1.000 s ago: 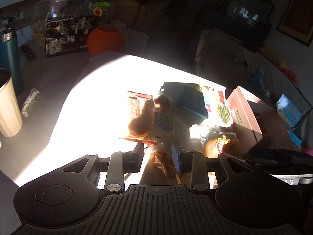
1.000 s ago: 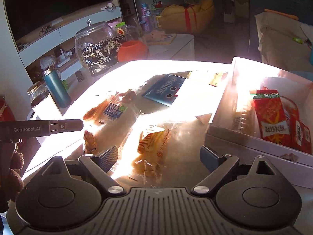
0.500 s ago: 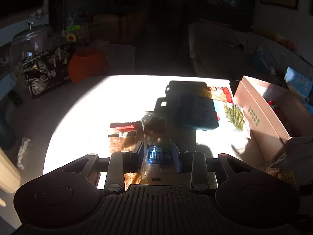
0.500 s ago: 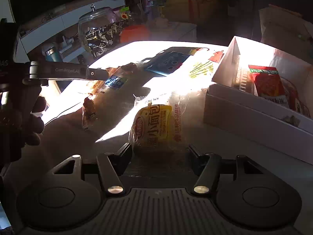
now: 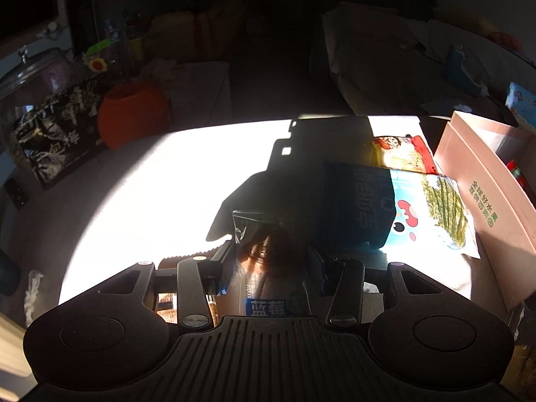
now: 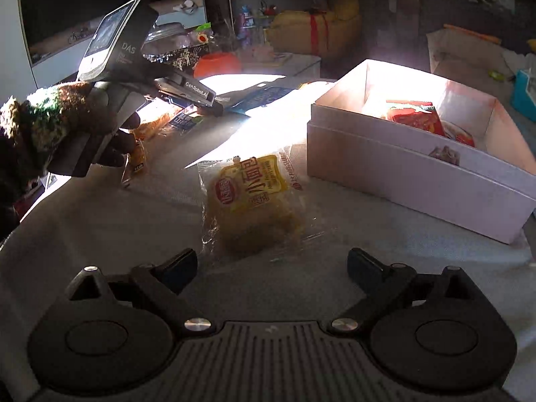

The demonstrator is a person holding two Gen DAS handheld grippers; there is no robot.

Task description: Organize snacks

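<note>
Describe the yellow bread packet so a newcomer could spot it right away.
Find the open white box on the grey table. Just left of it lies the yellow bread packet, ahead of the open right gripper: clear wrap, yellow label, lying apart from other snacks.

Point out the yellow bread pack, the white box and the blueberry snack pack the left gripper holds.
yellow bread pack (image 6: 249, 197), right wrist view, on its yellow label.
white box (image 6: 402, 174), right wrist view, on its near outer wall.
blueberry snack pack (image 5: 268, 261), left wrist view, on the clear wrapper between the fingers.
</note>
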